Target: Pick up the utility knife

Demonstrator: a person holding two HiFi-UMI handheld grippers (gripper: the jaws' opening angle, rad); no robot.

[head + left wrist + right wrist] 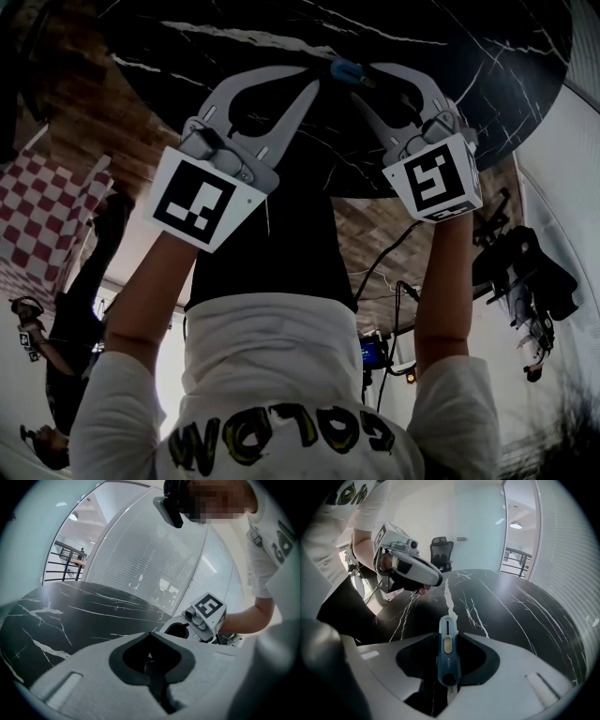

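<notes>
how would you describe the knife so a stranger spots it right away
On the black marble table, find the right tool. The knife is the slim blue bar clamped between its jaws, with a pale slider on its back; the left tool beside it holds nothing.

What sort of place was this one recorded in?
Most likely an office or meeting area. There is a large black marble-look table, a swivel office chair beyond it, and what look like glass walls with blinds beside a railing.
</notes>
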